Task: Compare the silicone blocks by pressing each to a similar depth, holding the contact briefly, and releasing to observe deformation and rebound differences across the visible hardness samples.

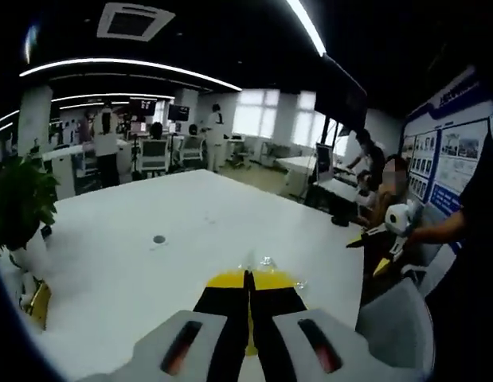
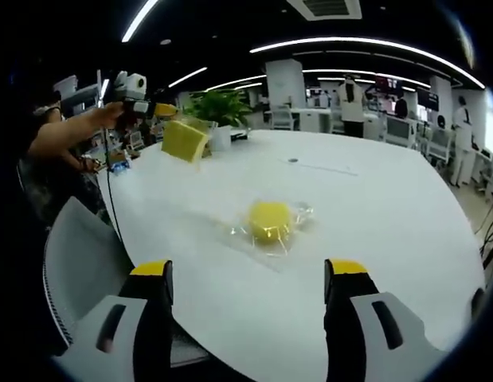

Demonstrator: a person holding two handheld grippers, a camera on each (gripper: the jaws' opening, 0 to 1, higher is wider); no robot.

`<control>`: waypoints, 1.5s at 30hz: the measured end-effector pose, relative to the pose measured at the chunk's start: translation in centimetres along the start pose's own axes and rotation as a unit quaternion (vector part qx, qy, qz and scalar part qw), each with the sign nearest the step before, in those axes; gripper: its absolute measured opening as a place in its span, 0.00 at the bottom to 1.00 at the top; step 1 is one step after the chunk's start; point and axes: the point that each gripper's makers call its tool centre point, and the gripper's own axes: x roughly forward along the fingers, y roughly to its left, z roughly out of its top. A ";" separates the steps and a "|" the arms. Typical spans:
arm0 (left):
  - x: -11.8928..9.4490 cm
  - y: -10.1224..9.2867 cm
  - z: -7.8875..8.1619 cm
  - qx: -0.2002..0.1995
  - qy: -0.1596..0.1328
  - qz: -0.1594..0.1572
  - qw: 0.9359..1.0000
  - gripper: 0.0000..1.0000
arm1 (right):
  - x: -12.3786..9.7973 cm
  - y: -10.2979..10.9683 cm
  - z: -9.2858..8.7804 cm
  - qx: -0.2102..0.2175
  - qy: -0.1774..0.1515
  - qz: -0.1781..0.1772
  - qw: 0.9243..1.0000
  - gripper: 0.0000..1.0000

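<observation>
My left gripper (image 1: pixel 248 280) is shut on a yellow silicone block (image 1: pixel 271 279), held up above the white table (image 1: pixel 134 239). The right gripper view shows that same left gripper (image 2: pixel 161 117) at upper left in a person's hand, with the block (image 2: pixel 185 140) hanging from it in the air. A second yellow block (image 2: pixel 269 220) in crinkled clear wrap lies on the table (image 2: pixel 373 207). My right gripper (image 2: pixel 248 274) is open, short of that block and apart from it. It also appears at the right of the left gripper view (image 1: pixel 370 253), jaws apart.
A potted plant (image 1: pixel 19 203) (image 2: pixel 218 107) stands at the table's corner. A grey chair back (image 1: pixel 393 326) (image 2: pixel 79 247) is close to the table edge by the person. A small round port (image 2: pixel 292 160) sits mid-table. People and desks fill the background.
</observation>
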 end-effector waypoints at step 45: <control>1.0 -8.6 8.2 0.091 -0.071 -0.133 0.984 0.00 | 4.1 5.3 15.1 -0.055 -0.068 0.198 0.976 0.67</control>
